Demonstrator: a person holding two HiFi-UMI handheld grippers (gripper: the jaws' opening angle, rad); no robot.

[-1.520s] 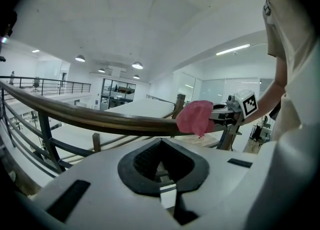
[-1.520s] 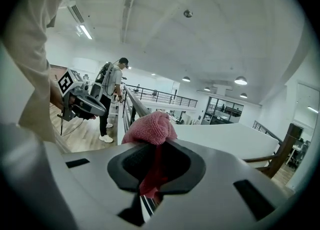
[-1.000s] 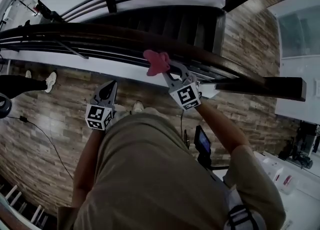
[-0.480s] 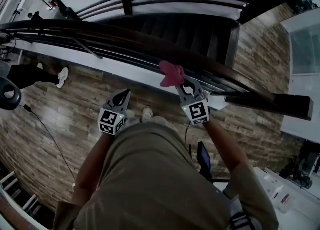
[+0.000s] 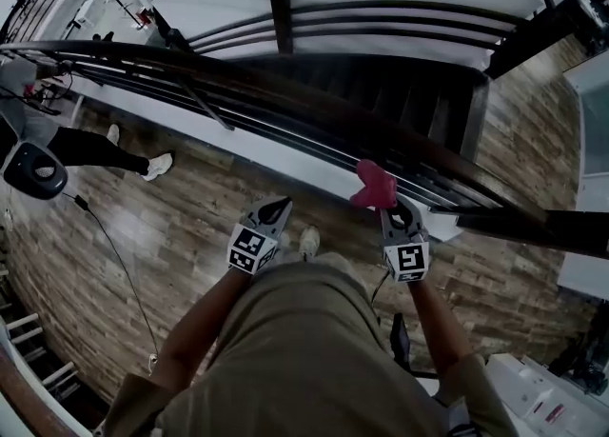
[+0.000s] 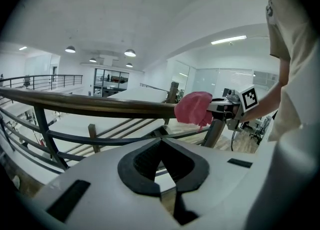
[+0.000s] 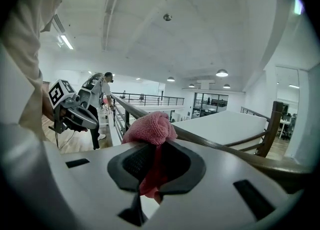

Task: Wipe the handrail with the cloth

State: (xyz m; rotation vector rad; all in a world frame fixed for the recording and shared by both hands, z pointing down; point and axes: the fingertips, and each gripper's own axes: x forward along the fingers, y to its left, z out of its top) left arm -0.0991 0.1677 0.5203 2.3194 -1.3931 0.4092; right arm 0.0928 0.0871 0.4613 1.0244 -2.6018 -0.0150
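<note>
Mezzanine wood floor (image 5: 171, 235) by a stairwell: right tool (image 5: 392, 207) clamped on pink cloth (image 5: 373, 184) held at the dark wooden handrail (image 5: 285, 88), left tool (image 5: 278, 205) closed and empty; cloth looks soft, light and floppy, best pinched at a bunched fold.

The head view is dim and murky, with the stairwell (image 5: 381, 64) near black at 12 o'clock. Both gripper views are bright under ceiling lamps (image 6: 130, 52) at 11 o'clock. Their fisheye corners are black, the handrail (image 6: 90, 104) bows, and the near foreground is soft.
</note>
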